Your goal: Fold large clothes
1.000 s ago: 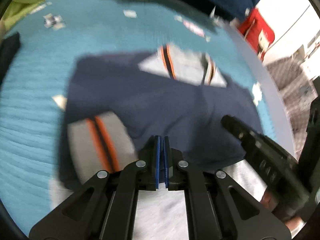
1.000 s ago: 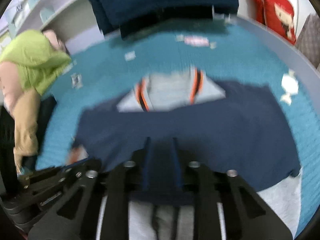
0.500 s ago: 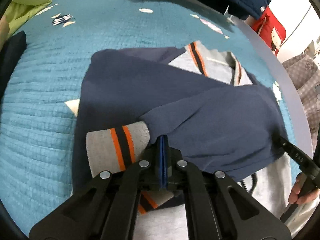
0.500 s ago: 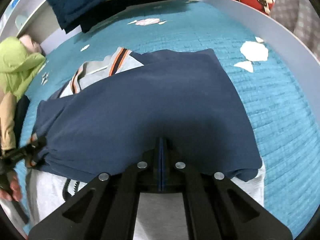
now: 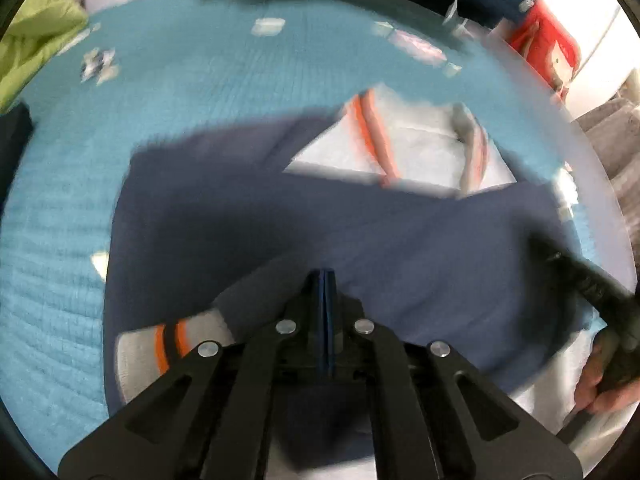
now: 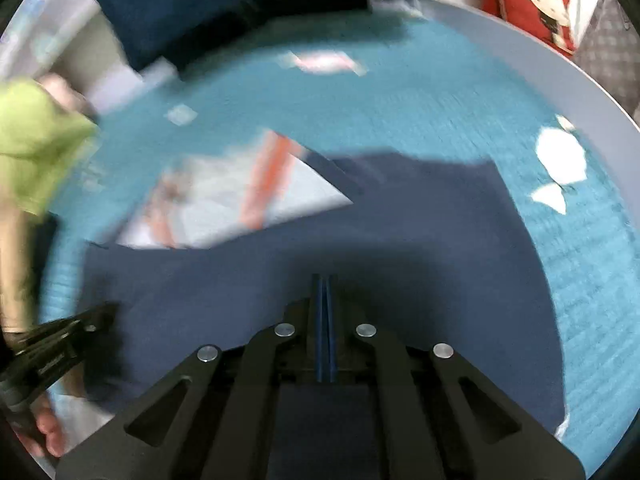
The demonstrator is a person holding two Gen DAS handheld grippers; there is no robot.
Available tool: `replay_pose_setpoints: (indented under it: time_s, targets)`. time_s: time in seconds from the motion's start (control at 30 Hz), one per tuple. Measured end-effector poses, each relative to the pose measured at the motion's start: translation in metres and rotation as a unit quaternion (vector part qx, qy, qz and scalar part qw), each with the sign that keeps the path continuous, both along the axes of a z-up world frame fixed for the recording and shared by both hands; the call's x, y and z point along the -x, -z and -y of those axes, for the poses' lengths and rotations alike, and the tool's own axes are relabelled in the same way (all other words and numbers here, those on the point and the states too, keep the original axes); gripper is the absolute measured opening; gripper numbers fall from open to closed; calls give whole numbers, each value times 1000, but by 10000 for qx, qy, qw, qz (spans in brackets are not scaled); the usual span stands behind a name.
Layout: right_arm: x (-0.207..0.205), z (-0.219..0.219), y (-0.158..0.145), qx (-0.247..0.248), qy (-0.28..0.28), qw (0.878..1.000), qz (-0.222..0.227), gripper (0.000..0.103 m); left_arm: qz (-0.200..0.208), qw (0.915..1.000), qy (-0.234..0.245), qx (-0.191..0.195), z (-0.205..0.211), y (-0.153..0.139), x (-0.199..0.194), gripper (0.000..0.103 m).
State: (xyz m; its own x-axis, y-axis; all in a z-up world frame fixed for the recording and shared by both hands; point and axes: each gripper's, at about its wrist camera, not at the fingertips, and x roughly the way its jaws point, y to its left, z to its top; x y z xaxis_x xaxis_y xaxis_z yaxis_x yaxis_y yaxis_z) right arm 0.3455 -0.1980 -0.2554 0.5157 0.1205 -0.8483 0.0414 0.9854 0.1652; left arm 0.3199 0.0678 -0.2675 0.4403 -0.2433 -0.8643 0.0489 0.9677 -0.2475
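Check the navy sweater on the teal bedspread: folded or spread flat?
Partly folded. The navy sweater has its lower body doubled up toward the grey collar, and a striped cuff lies across the front.

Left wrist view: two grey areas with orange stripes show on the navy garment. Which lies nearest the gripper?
The striped cuff, just left of the left gripper; the striped collar lies at the garment's far edge.

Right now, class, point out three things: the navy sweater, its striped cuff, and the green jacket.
navy sweater (image 5: 400, 248): left wrist view, on the folded navy body.
striped cuff (image 5: 172, 340): left wrist view, on the orange stripes.
green jacket (image 6: 36, 140): right wrist view, on its green fabric at the left edge.
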Motion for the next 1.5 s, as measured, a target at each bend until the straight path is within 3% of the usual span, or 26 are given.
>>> replay_pose_setpoints:
  time_s: [0.1, 0.13, 0.2, 0.27, 0.3, 0.4, 0.6, 0.63, 0.7, 0.73, 0.77, 0.8, 0.83, 0.93, 1.13, 1.3, 1.5]
  targets:
    - [7, 27, -11, 74, 203, 9997, 145, 0, 19, 9997, -162, 186, -19, -5, 4, 2]
    - [7, 40, -14, -274, 146, 9994, 121, 0, 25, 9996, -183, 199, -23, -7, 3, 2]
    - [7, 47, -16, -358, 202, 9991, 92, 0, 65, 9995, -292, 74, -27, -9, 0, 2]
    - [8, 41, -19, 379, 430, 9982, 150, 0, 59, 9994, -326, -67, -26, -3, -4, 2]
    - [8, 45, -15, 486, 596, 9970, 89, 0, 62, 9994, -342, -69, -25, -1, -4, 2]
    - [6, 57, 2, 13, 747, 9972, 35, 0, 219, 9993, -225, -183, -21, 3, -3, 2]
    - [4, 55, -16, 40, 605, 9982, 17, 3, 0, 9996, -264, -92, -25, -5, -9, 4]
    - [5, 53, -21, 50, 527, 9985, 129, 6, -33, 9997, -226, -81, -24, -9, -9, 9]
    - [8, 49, -37, 163, 458, 9984, 304, 6, -16, 9997, -214, -106, -20, -21, -5, 43]
    - [8, 49, -42, 143, 450, 9983, 329, 17, -7, 9998, -173, 7, -19, -28, -3, 49]
    - [9, 50, -51, 52, 430, 9983, 399, 49, -6, 9997, -167, 161, -18, -34, -1, 62]
    - [9, 51, -56, 38, 458, 9978, 485, 67, 32, 9990, -266, 359, -19, -43, 2, 71]
    - [14, 52, -69, 117, 593, 9954, 749, 85, 86, 9984, -349, 438, -21, -49, 3, 71]
    - [11, 56, -81, 82, 605, 9947, 823, 88, 87, 9980, -414, 460, -25, -61, 1, 71]
    - [-8, 66, -84, 139, 611, 9962, 613, 88, 44, 9986, -521, 52, -36, -65, -13, 71]
    - [-38, 81, -78, -60, 652, 9977, 185, 88, -34, 9981, -583, -207, -52, -65, -34, 71]
    - [-78, 96, -57, -407, 744, 9952, -480, 88, -366, 9965, -736, -164, -73, -51, -67, 71]
